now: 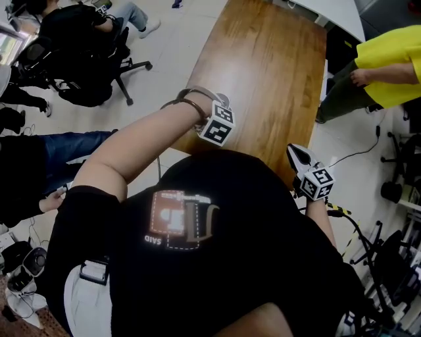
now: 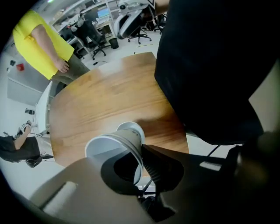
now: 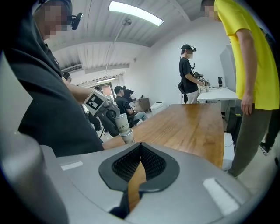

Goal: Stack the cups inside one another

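- You're in an office-like lab: swivel chairs (image 2: 131, 22) and desk monitors (image 2: 104, 12) stand in the background.
- A strip light (image 3: 135, 13) hangs overhead, with a long wooden table (image 1: 263, 72) before you.

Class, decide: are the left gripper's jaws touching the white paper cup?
Touching. The left gripper view shows the left gripper pinching the white paper cup by its wall, with no gap at the jaws.
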{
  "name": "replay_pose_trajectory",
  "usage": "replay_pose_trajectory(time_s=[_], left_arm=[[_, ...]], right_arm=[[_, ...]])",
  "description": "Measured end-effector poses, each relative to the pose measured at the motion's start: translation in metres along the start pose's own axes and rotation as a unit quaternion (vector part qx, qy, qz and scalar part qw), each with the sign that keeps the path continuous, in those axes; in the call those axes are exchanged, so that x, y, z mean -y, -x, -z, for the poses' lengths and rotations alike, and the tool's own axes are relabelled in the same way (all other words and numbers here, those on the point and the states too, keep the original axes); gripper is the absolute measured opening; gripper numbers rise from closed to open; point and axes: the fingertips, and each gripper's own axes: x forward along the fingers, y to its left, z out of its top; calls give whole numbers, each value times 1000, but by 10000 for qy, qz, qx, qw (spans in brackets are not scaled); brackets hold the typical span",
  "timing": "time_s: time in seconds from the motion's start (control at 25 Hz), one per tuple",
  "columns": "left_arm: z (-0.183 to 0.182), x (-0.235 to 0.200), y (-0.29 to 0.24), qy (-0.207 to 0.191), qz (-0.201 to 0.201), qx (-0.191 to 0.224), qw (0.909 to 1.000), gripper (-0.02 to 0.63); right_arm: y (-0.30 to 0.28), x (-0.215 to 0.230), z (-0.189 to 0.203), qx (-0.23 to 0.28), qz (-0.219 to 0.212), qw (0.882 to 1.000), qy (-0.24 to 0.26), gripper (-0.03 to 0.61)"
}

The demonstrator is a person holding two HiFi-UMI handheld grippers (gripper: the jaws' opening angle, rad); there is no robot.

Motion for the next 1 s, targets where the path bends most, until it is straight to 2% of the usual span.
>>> replay_pose_trajectory(time_s=[0.08,0.16,0.2,0.32,0.36,0.4,0.44,0.48,0.52,0.56,0.6,0.64,0.68,0.76,0.8,0.84,0.88,0.92,0.96,1.0], left_arm=[[-2,-1,-10,-12,93,-64,9999,36],[-5,-3,-12,150,162,53,9997,134],[-7,-4,-9,274,173,170,9993,169],[-10,-13,18,872,-91,764,9932,184],[-10,-20,33,1208,-284,1096,9862,184],[-10,-26,49,1614,-500,1504,9741,184],[-9,-32,67,2073,-714,1972,9555,184],[-6,-37,83,2568,-897,2474,9300,183],[-1,-39,97,3082,-1033,2974,8977,183],[6,-39,107,3601,-1121,3442,8598,180],[14,-37,114,4116,-1167,3862,8172,173],[22,-32,117,4620,-1178,4243,7698,166],[29,-26,117,5098,-1171,4599,7176,161],[38,-9,116,5881,-1183,5228,6056,128],[41,1,115,6156,-1222,5469,5541,109],[43,11,113,6353,-1287,5645,5110,92],[44,21,112,6491,-1368,5764,4773,71],[45,30,110,6593,-1450,5837,4512,55],[45,38,108,6681,-1520,5876,4305,32],[46,45,106,6764,-1578,5882,4143,20]], right_arm=[[2,1,1,-27,18,10000,-37,14],[3,2,3,-29,30,10000,-67,14],[3,3,3,-6,39,10000,-74,14],[5,9,4,96,59,9999,-104,14],[6,12,3,127,51,9998,-125,14],[9,14,2,161,39,9998,-143,14],[11,17,1,192,26,9997,-155,14],[13,19,1,214,9,9996,-160,14],[14,22,1,230,-15,9996,-158,14],[13,24,0,240,-54,9996,-147,14],[12,27,-2,246,-116,9996,-125,14],[10,29,-5,250,-191,9995,-94,14],[9,31,-7,254,-267,9993,-60,14],[9,33,-8,271,-385,9989,-12,14],[11,35,-8,291,-426,9987,0,14],[13,35,-8,312,-469,9984,10,14],[15,36,-8,326,-520,9981,24,14],[16,36,-9,331,-578,9978,42,14],[17,35,-9,327,-637,9974,55,14],[19,35,-9,322,-692,9971,58,14]])
